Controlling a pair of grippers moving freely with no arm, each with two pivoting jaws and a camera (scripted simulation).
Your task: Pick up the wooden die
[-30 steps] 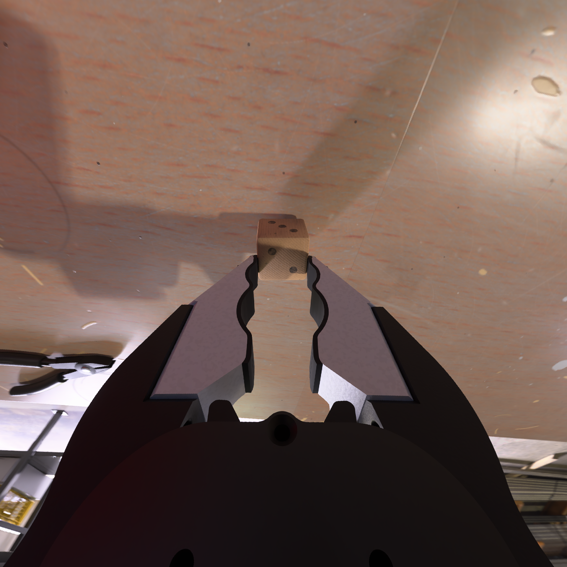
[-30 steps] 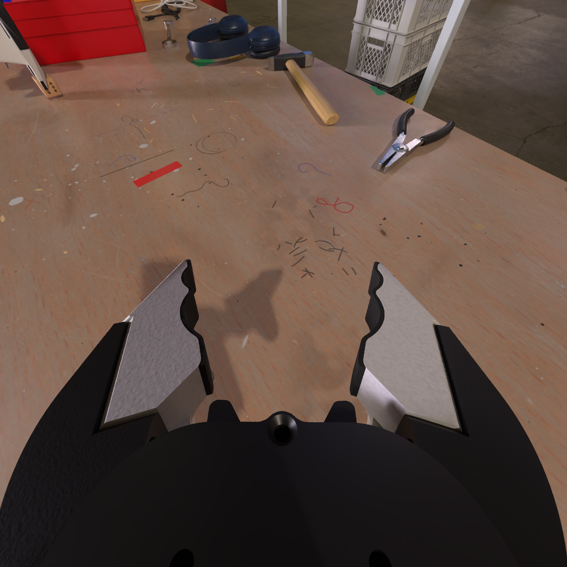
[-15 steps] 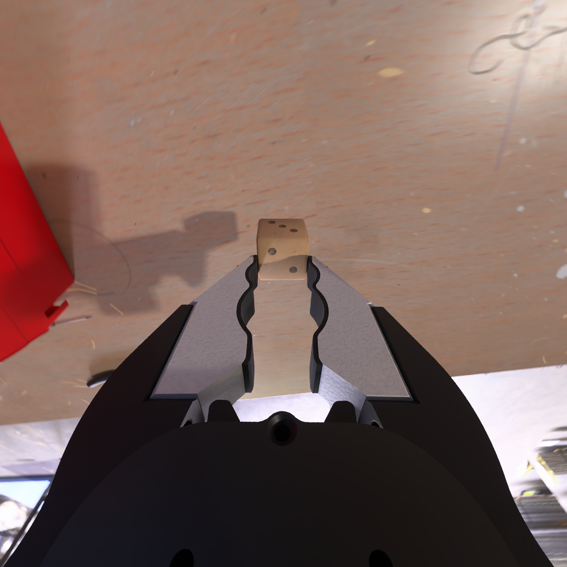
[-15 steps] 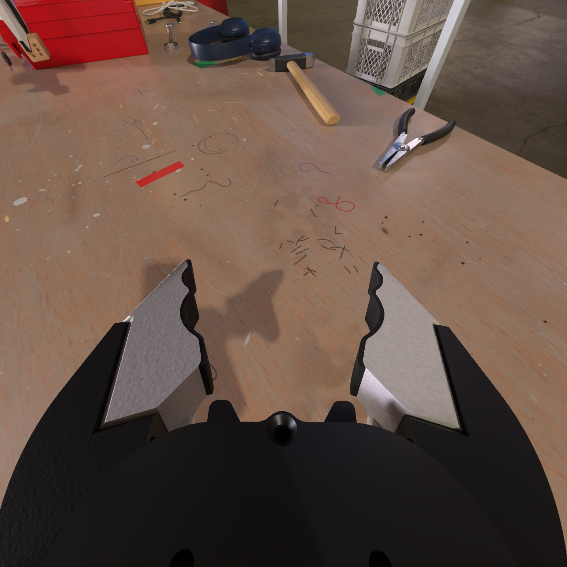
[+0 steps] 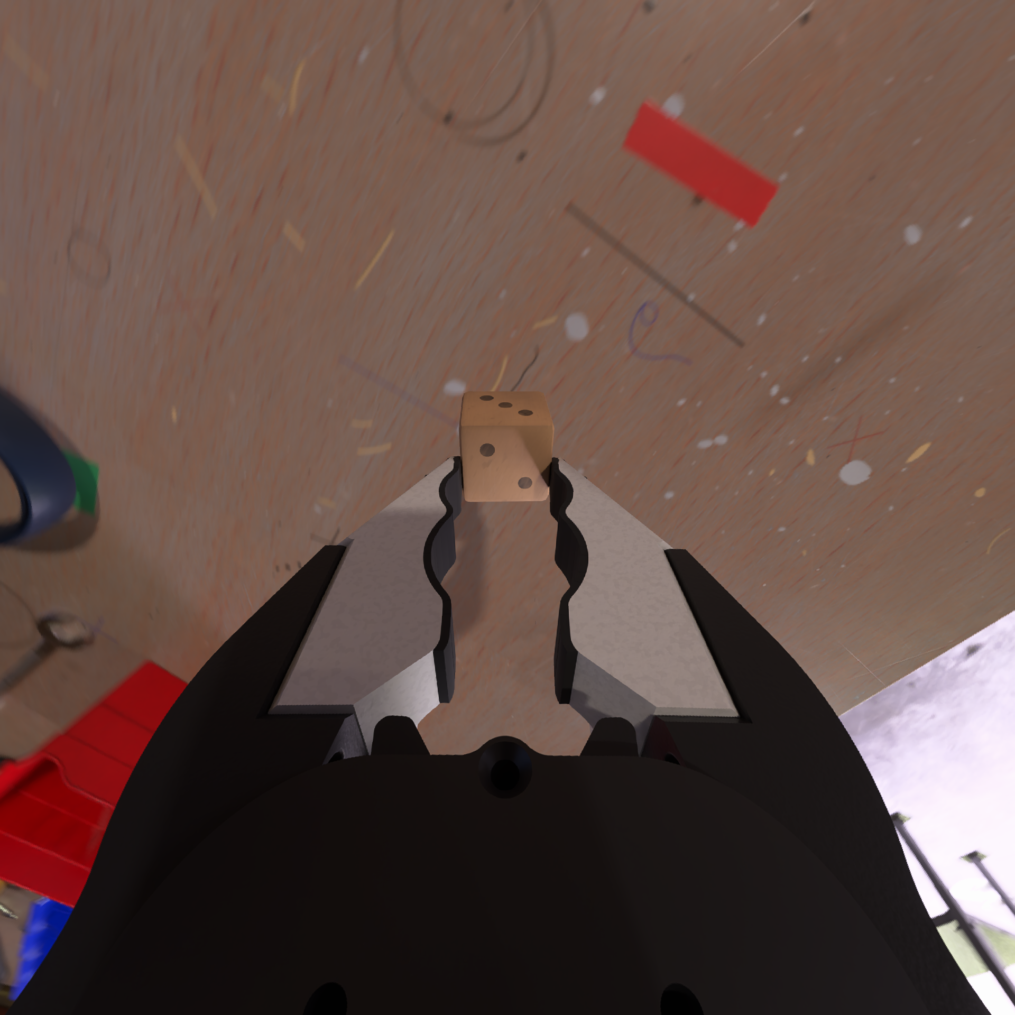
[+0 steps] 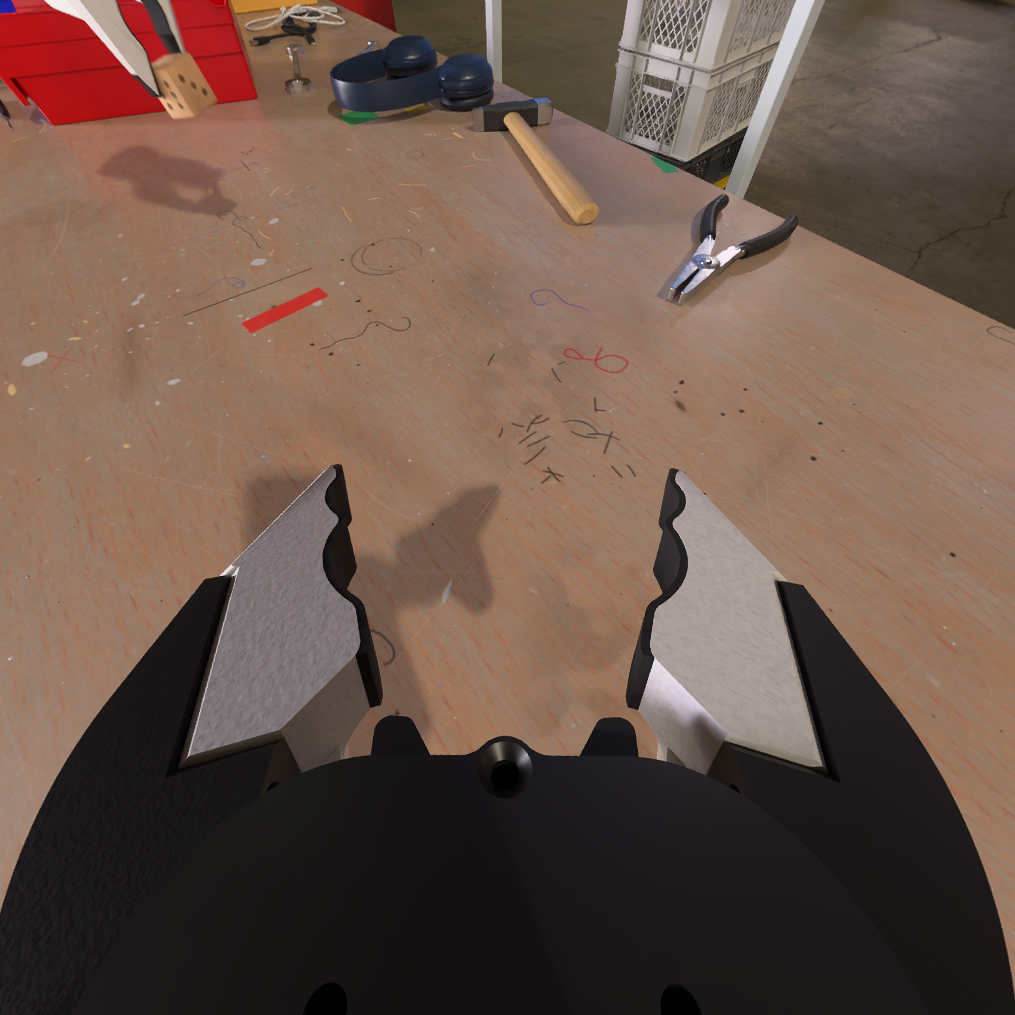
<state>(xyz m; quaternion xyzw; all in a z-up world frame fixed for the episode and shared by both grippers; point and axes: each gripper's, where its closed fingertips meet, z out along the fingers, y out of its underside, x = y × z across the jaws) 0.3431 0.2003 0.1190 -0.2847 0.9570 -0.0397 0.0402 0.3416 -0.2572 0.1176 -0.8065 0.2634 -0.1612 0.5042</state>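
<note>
Now: die (image 5: 504, 447) pinched at tips of left gripper (image 5: 504, 477), held clear above worktop (image 5: 219, 329) (shadow lies well apart) | right gripper (image 6: 504, 478) fingers spread, empty | step judged: lift done | next: grip to be kept steady.

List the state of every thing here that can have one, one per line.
left tool: shut on the wooden die, tips pinching its sides
wooden die: held clear of the table, its shadow on the wood below
right tool: open, empty, over bare table
pliers: lying flat, handles spread apart
hammer: lying on its side
headphones: resting flat near the far edge
red toolbox: cannot tell whether open or closed
</note>
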